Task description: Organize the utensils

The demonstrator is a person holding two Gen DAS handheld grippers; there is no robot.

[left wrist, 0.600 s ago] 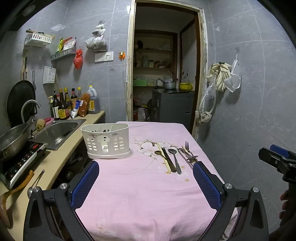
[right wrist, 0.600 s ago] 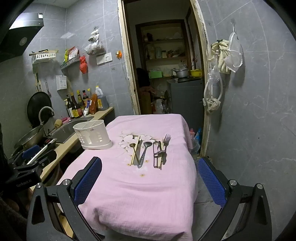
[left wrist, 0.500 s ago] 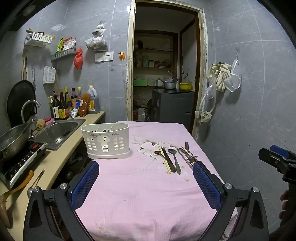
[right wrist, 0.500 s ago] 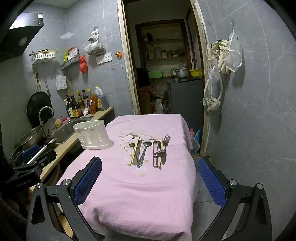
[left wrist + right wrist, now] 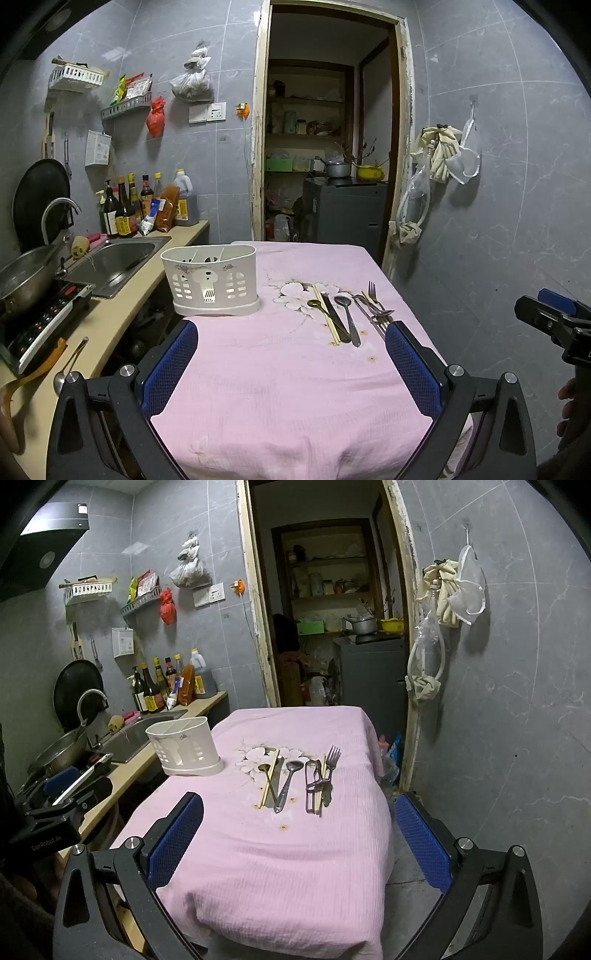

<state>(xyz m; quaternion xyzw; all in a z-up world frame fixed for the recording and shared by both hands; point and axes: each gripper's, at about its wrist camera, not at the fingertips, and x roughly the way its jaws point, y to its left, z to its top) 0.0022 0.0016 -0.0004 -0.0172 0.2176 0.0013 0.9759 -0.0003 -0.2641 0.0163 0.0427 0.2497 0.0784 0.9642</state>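
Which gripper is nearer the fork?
Right, narrowly. The right gripper faces the fork almost head-on; the left gripper sits farther left, in line with the white caddy.

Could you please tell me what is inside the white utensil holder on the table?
The white utensil holder shows only its inner dividers at the open top; no utensil sticks out above the rim. Its walls hide the bottom, so whether anything small lies there cannot be seen.

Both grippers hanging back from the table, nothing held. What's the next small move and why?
Probably bring the right gripper forward and down toward the fork, the rightmost piece. Both grippers are open and empty, the left gripper too; all the utensils lie flat on the pink cloth, and the white holder looks empty.
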